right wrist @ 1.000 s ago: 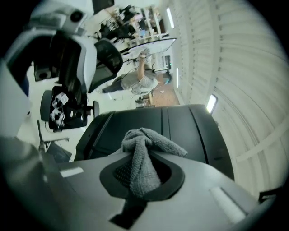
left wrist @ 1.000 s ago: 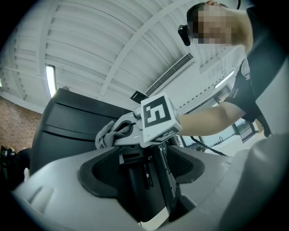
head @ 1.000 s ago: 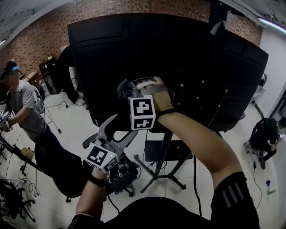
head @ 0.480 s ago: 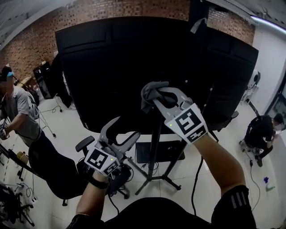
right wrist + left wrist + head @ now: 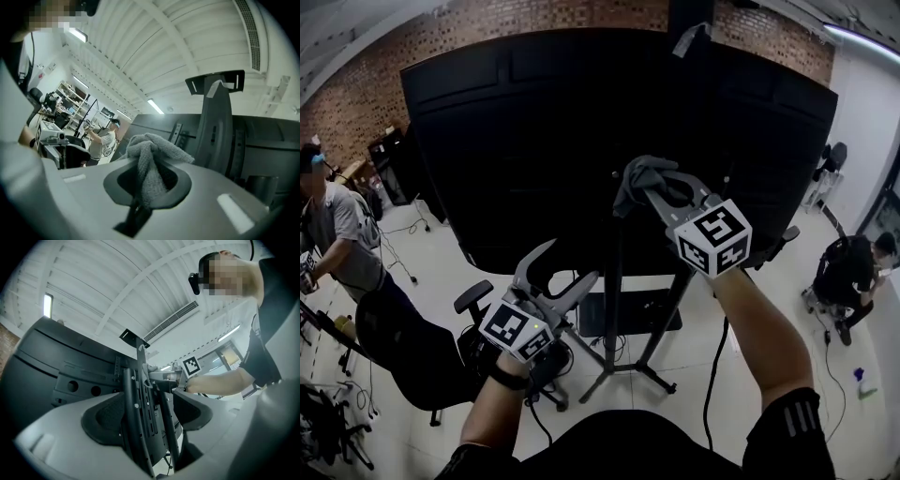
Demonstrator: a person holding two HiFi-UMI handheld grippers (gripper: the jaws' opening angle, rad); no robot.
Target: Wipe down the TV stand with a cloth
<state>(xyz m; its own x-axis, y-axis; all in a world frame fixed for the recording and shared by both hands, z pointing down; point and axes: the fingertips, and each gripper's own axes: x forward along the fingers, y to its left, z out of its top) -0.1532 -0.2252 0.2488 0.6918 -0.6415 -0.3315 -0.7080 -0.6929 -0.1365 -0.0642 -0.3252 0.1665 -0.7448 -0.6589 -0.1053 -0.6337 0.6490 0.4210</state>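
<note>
TV stand pole [image 5: 613, 281] stands upright just left of the right gripper [image 5: 654, 184], which is clamped on the grey cloth [image 5: 634, 176]; the left gripper [image 5: 561, 272] gapes wide, perhaps straddling the pole lower down.

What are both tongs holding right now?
Left tongs: open, clamped on nothing.
Right tongs: shut on the grey cloth.

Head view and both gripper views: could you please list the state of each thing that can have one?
Left gripper: open, holding nothing.
Right gripper: shut on the grey terry cloth.
Grey terry cloth: bunched, pinched between the jaws, raised near the post; contact unclear.
Black metal TV stand post: upright.
Large black TV: mounted on the stand, back side facing the person.
</note>
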